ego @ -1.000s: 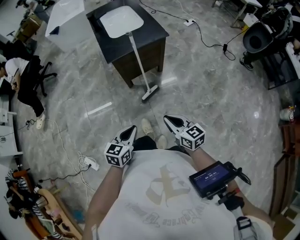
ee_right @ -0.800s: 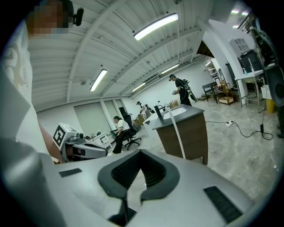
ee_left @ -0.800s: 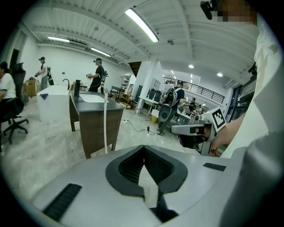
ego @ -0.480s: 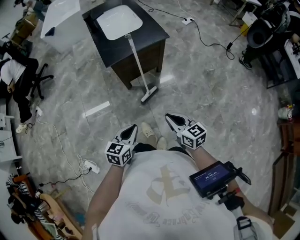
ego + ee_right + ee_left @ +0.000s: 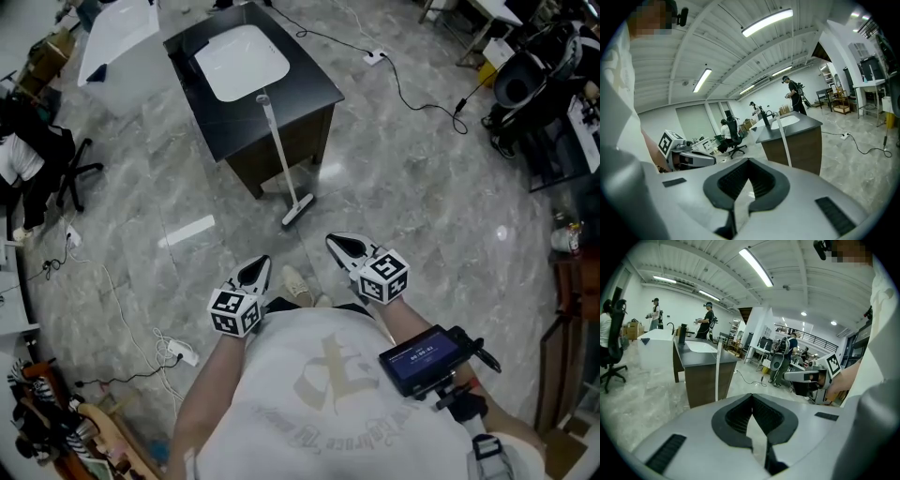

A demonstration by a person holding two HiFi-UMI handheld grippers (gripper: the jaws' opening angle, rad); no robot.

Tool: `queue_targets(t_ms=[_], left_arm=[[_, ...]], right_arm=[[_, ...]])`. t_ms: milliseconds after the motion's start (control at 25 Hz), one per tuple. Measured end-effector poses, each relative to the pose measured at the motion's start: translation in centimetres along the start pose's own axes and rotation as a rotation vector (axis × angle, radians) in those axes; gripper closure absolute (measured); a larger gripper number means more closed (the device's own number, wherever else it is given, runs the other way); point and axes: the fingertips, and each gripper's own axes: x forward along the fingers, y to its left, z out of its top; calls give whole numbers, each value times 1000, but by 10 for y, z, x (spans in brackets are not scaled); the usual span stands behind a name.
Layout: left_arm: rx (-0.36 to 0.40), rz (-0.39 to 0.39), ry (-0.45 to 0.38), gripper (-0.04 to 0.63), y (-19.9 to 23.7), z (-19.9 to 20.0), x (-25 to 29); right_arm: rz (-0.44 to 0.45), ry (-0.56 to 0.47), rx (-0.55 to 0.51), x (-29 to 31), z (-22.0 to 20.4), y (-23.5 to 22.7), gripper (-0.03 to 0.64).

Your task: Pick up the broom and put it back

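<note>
Ahead of both claws, and well apart from them, the broom point(image 5: 282, 153) leans its white handle against the dark cabinet point(image 5: 314, 89), with its head on the floor at the cabinet's foot. The left claw point(image 5: 259, 266) has its jaws pressed together and holds nothing. The right claw point(image 5: 337, 243) is the same, closed and empty. Both point forward and a little down, and the broom stands slightly nearer the right claw's line.

The step in hand seems to be the approach. To do it well, the person should come close enough that one claw faces the handle squarely. That claw should open before it arrives and take the handle at a middle height. The other claw can then steady the handle higher up, so that the broom does not slide along the cabinet edge.

Compared with one second earlier, the broom head and the cabinet lie closer to the claws. Their jaws are unchanged.
</note>
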Motion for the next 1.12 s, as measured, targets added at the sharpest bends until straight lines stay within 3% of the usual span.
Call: queue_targets(t_ms=[360,760,1120], left_arm=[[-1,-15,-46,583,37,45,22],[-41,1,-91,583,60,49,15],[-114,80,-107,583,76,30,-7]], right_arm=[[-30,2,-37,34,40,-23,600],[-81,32,-68,49,55,-41,600],[-44,83,-97,68,61,-42,598]])
